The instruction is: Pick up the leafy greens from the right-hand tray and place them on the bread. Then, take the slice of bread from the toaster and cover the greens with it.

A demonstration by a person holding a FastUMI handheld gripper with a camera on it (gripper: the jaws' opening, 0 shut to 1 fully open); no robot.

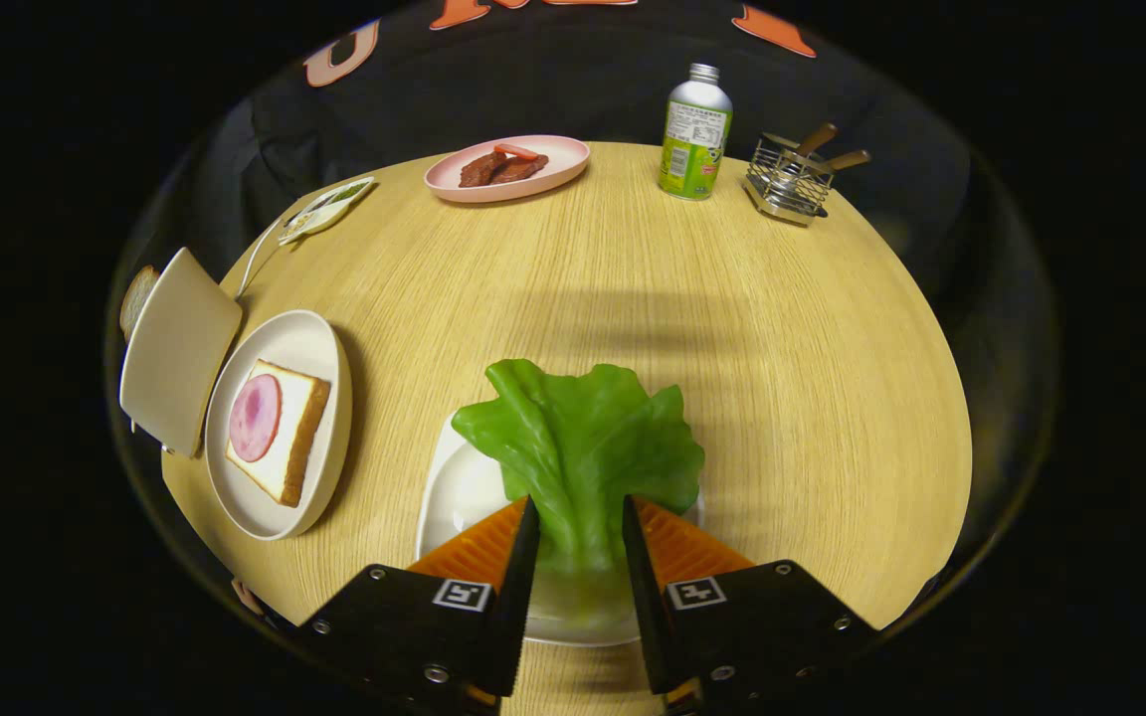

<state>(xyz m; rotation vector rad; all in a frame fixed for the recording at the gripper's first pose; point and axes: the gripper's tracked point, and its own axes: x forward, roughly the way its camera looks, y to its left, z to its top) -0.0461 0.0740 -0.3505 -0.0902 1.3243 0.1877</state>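
Two fingers of the hand-held gripper (580, 557) pinch the lettuce leaf (581, 447) by its stalk above the white tray (454, 497); ham-topped bread (275, 428) waits left, beside the toaster (175, 348).

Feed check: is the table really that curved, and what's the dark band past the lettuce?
Gripper view: fisheye bends the table edge; band is a soft shadow beyond the lettuce; mild glare on the white tray; gripper fingers closed on the leaf stem; focus sharp throughout.
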